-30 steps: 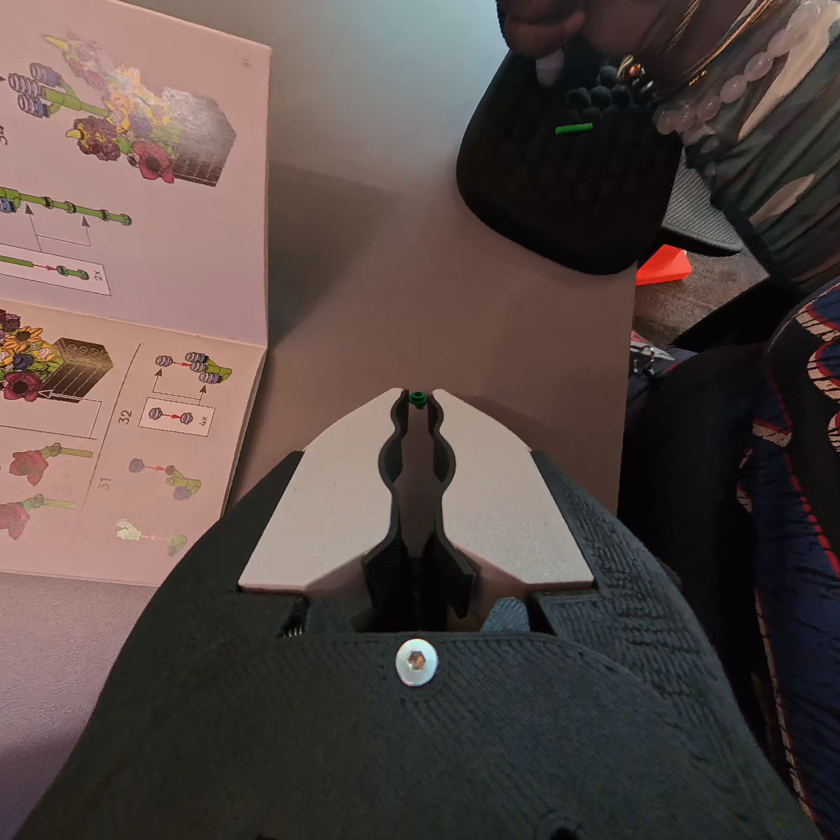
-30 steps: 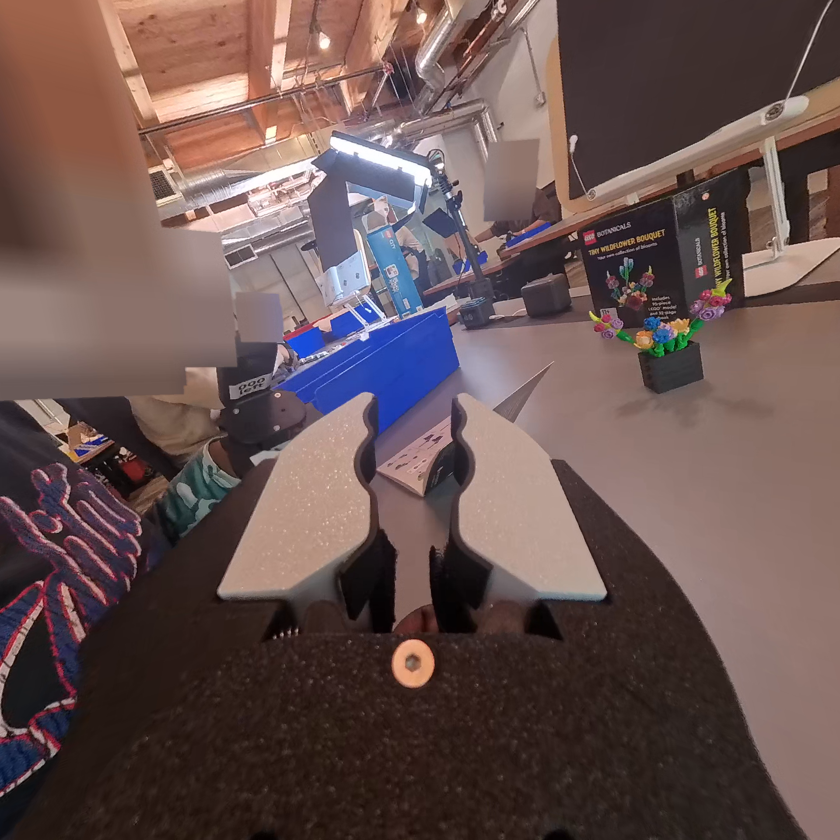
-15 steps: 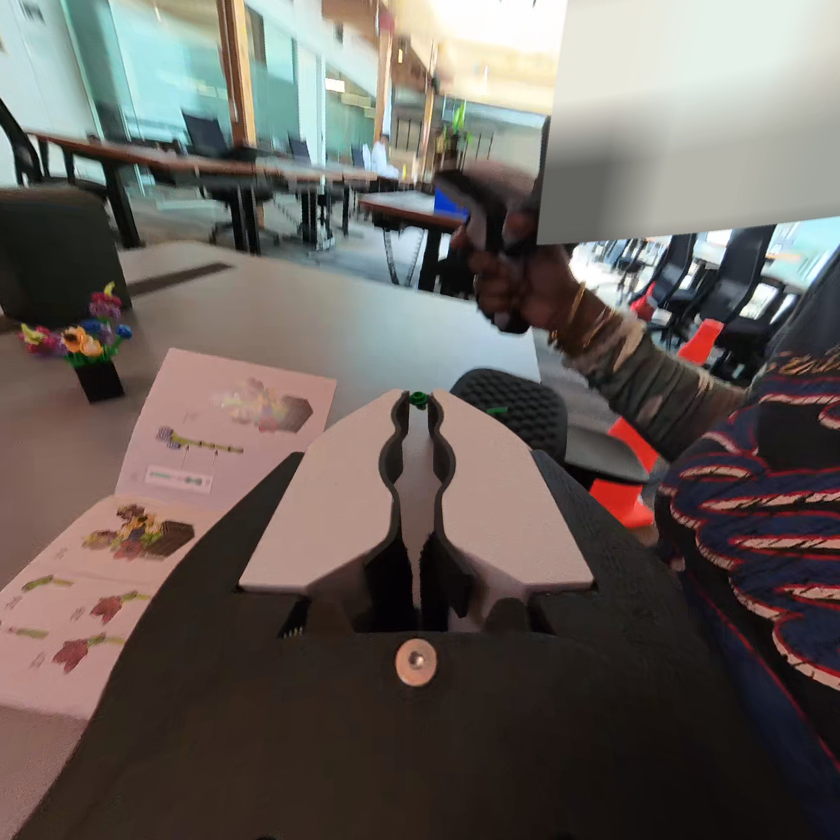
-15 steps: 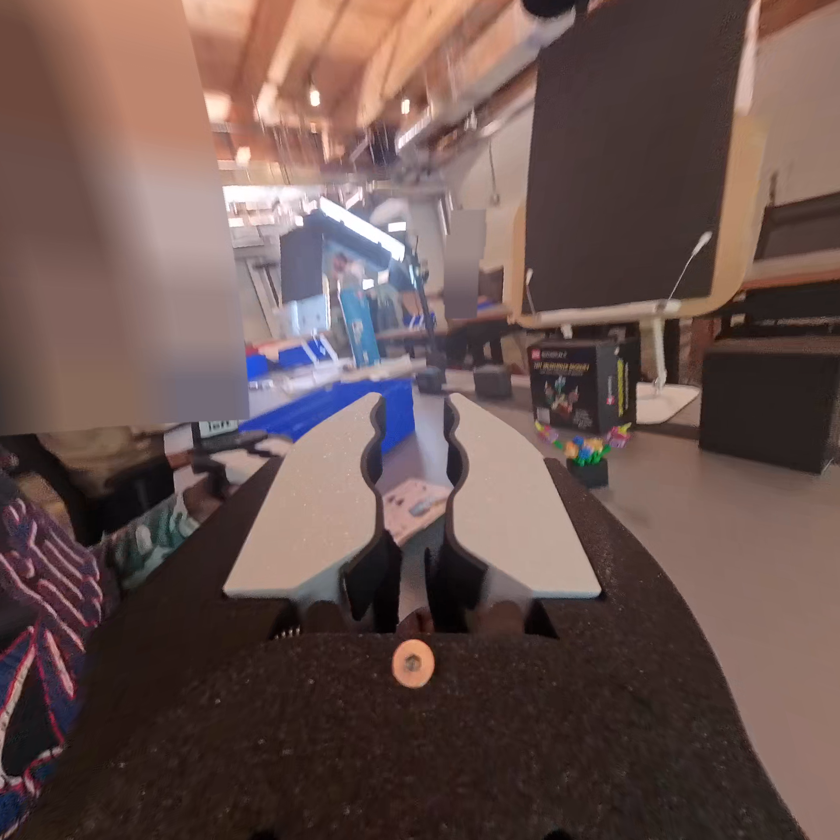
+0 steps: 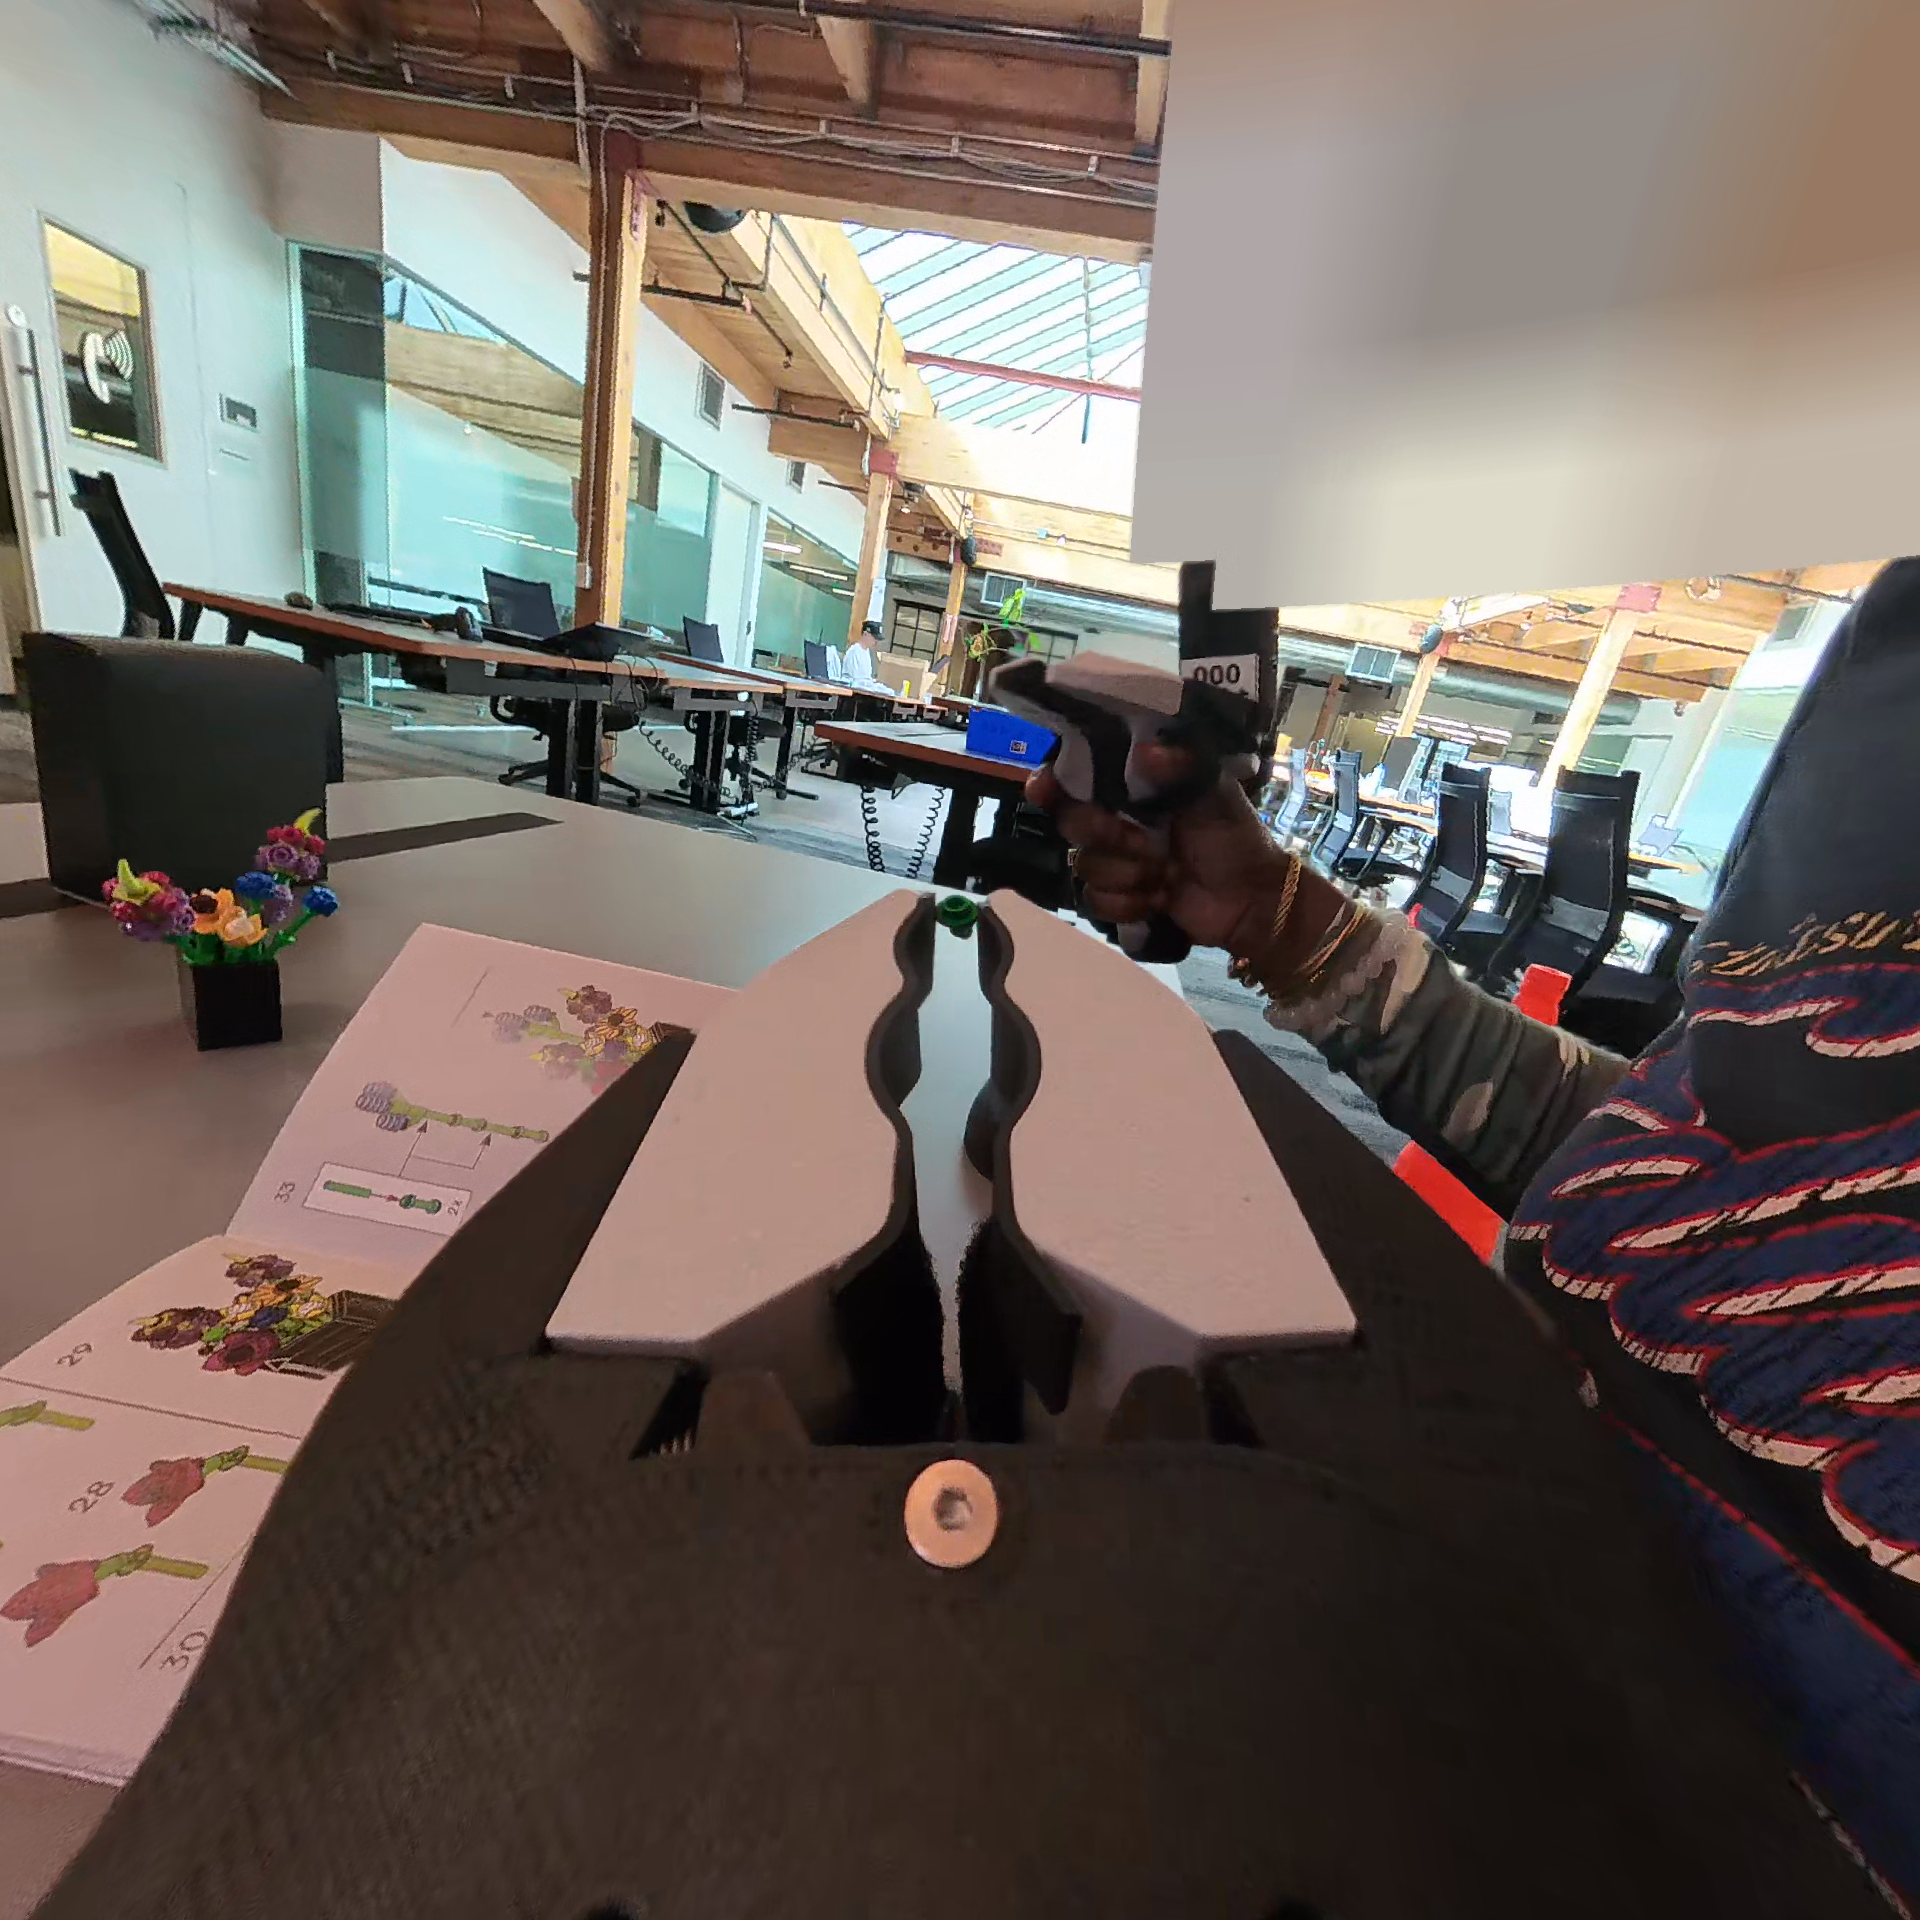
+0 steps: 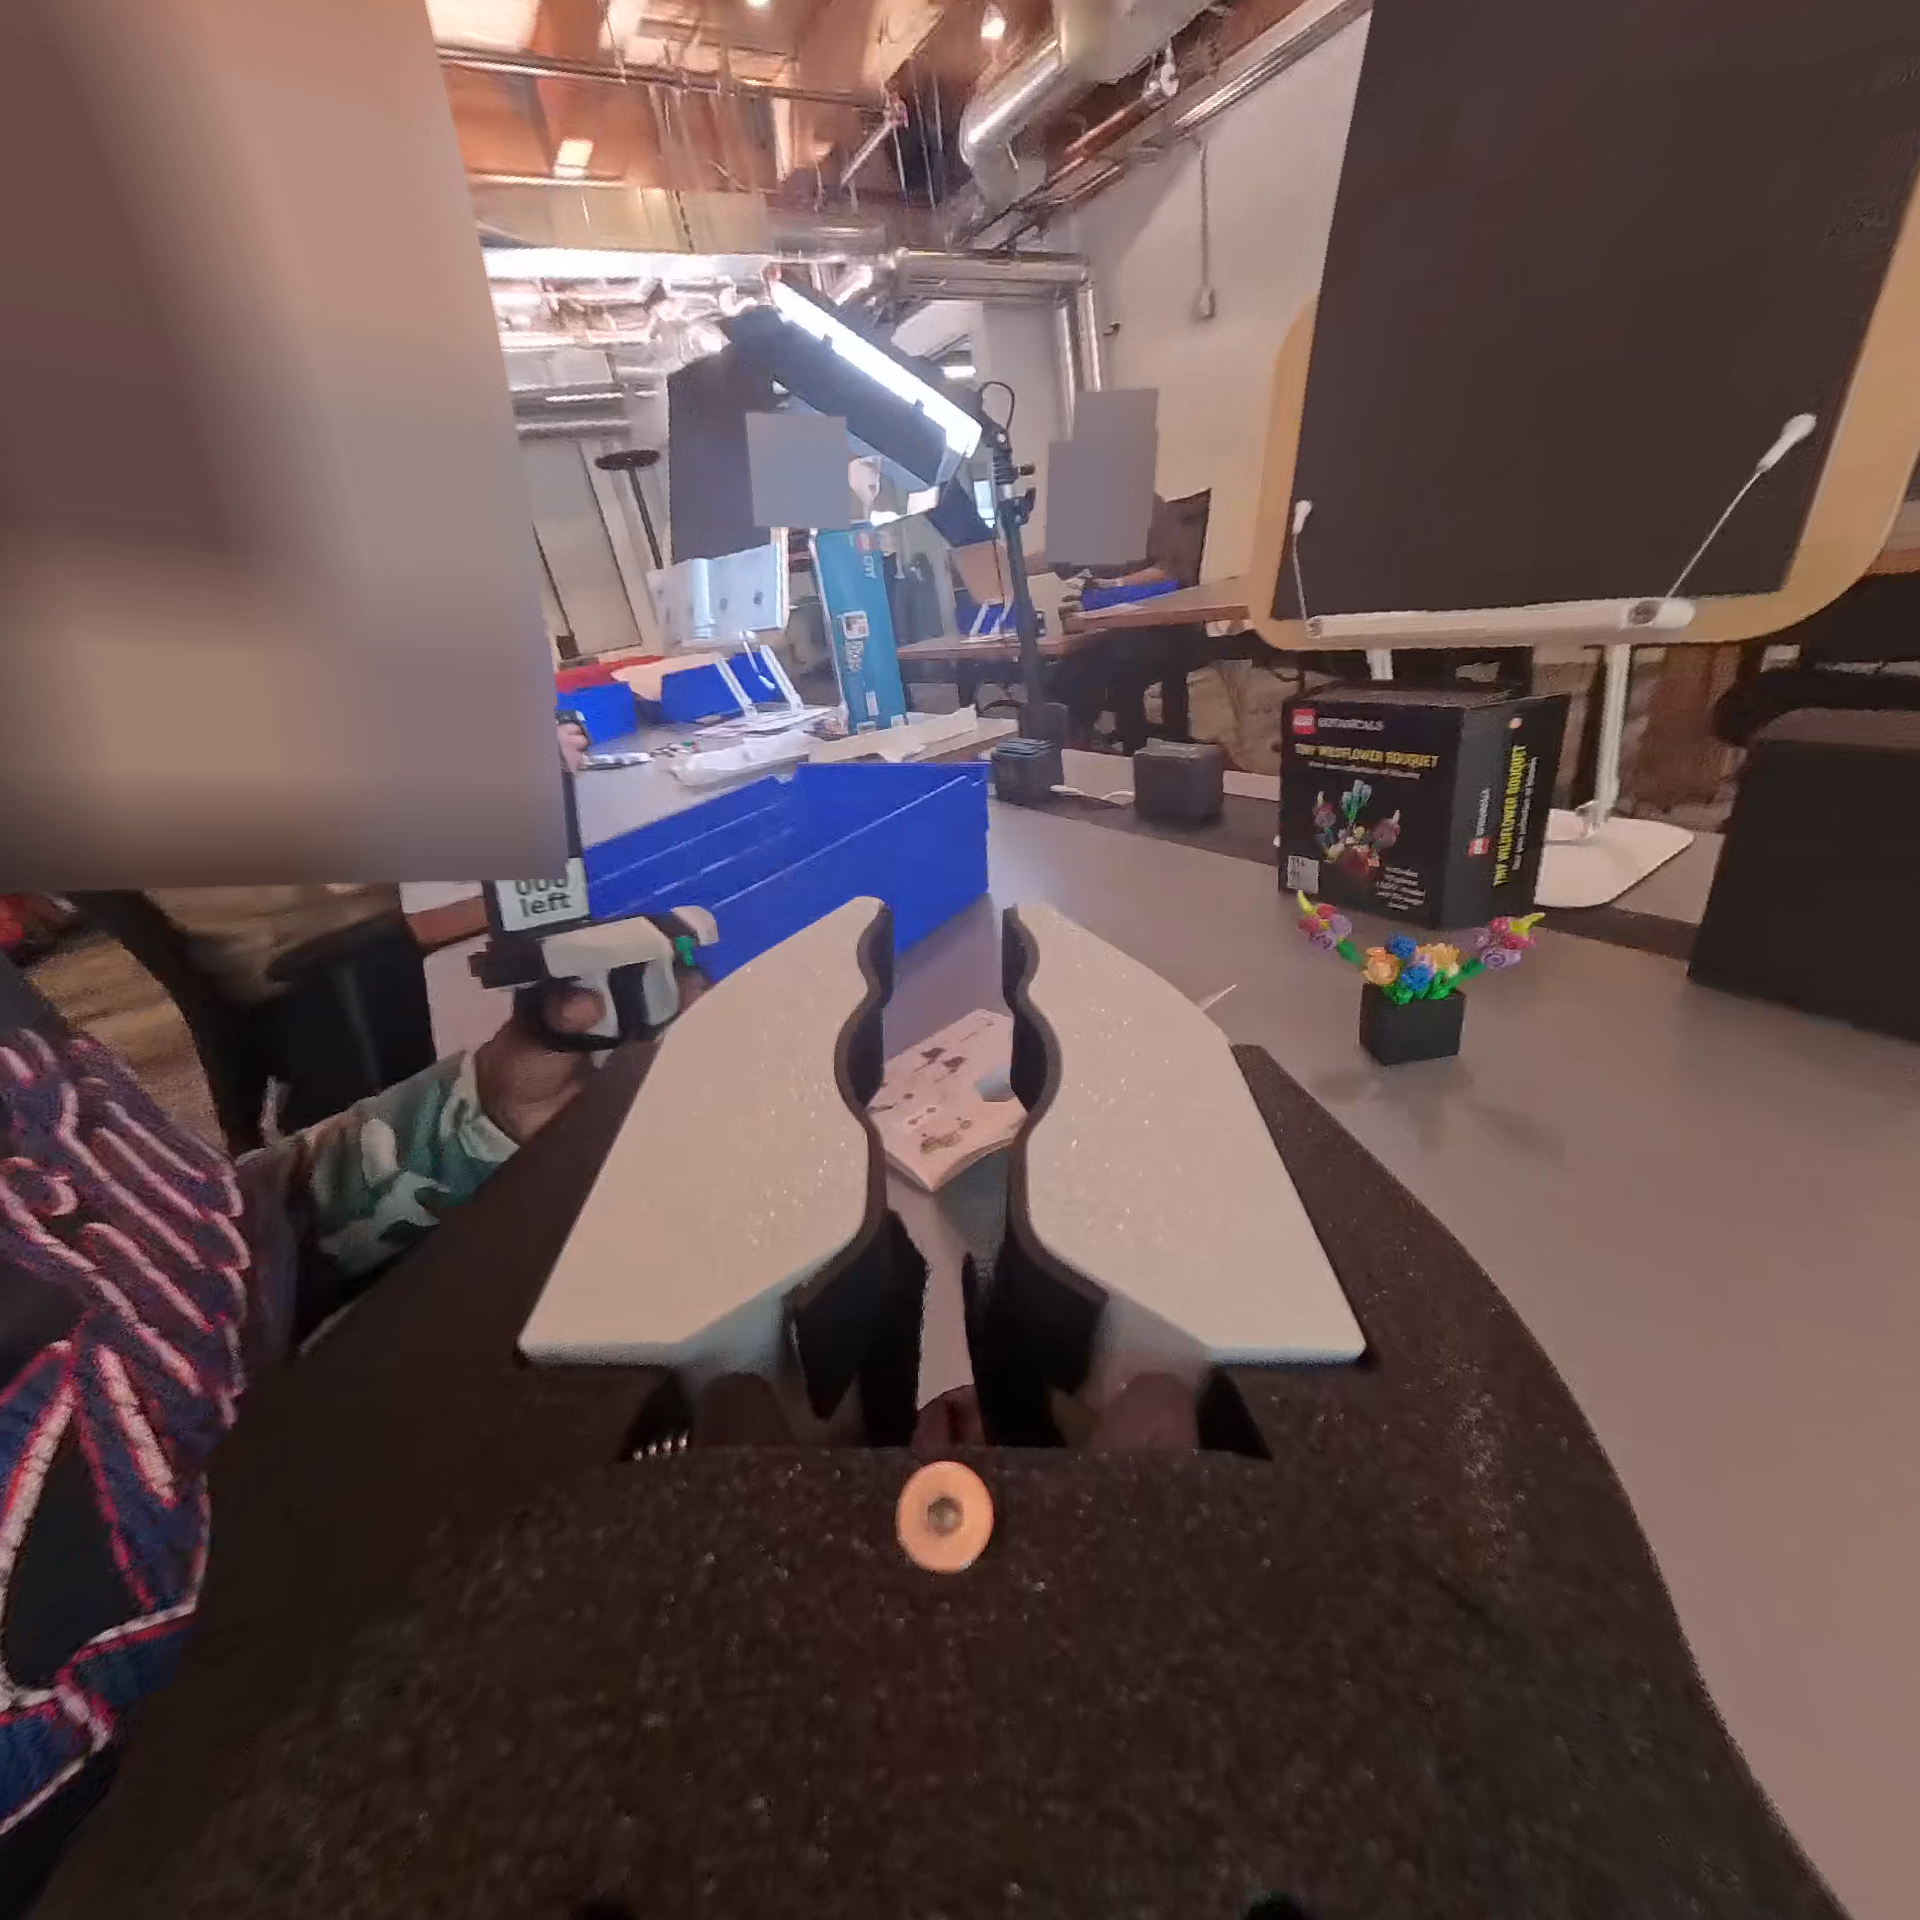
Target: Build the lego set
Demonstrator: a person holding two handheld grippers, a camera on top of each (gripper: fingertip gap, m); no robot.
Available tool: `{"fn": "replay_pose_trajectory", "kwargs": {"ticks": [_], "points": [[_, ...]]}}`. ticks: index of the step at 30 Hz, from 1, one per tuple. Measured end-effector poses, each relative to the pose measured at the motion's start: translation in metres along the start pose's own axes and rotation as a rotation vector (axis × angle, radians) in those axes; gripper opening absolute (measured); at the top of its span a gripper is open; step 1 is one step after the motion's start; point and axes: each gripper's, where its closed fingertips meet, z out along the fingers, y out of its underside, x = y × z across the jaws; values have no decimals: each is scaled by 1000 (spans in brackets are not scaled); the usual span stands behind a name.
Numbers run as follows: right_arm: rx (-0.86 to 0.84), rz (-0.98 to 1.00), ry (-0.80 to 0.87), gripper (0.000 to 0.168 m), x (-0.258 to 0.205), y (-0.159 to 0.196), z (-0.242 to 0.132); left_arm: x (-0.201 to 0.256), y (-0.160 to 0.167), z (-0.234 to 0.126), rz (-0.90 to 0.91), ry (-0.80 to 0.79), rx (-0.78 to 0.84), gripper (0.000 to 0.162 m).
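My left gripper point(image 5: 954, 920) is shut on a small green lego piece point(image 5: 954, 912), pinched at its fingertips and held above the table. It also shows in the right wrist view point(image 6: 694, 940), held in a hand, with the green piece point(image 6: 683, 948) at its tip. My right gripper point(image 6: 945, 925) is open and empty, raised above the table; in the left wrist view it point(image 5: 1023, 686) is held in a hand to the right. A lego flower bouquet in a black pot point(image 5: 223, 925) point(image 6: 1413, 982) stands on the grey table. The open instruction booklet point(image 5: 416, 1091) point(image 6: 945, 1112) lies below the grippers.
A black lego box point(image 6: 1418, 805) stands behind the bouquet, and a dark block point(image 5: 177, 758) beyond it in the left wrist view. Blue bins point(image 6: 790, 852) sit at the table's far left. A dark board on a white stand point(image 6: 1600, 312) is at back right. A person's patterned sleeve point(image 5: 1766, 1195) is close on the right. Left tips to right tips: about 15 cm.
Both grippers have risen and tilted up from the table. The left view swung from looking down at the booklet to level with the room. The green piece stays gripped.
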Motion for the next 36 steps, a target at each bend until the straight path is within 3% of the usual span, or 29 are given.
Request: {"fn": "replay_pose_trajectory", "kwargs": {"ticks": [6,11,17,21,29,36], "points": [[149,19,-24,18,-5,-27,-5,5,-1,0,89,-3,7,8],[6,48,-45,17,-19,2,19,6,-9,-4,103,3,74,8],[-145,547,-453,17,-111,45,89,23,-23,-9,419,-20,174,8],[-224,756,-578,14,-133,63,104,28,-19,-6,558,-53,156,8],[-177,812,-537,13,-124,67,103,29,-12,-2,621,-68,110,8],[-178,692,-467,9,-115,70,100,25,-5,2,774,-145,38,8]]}}
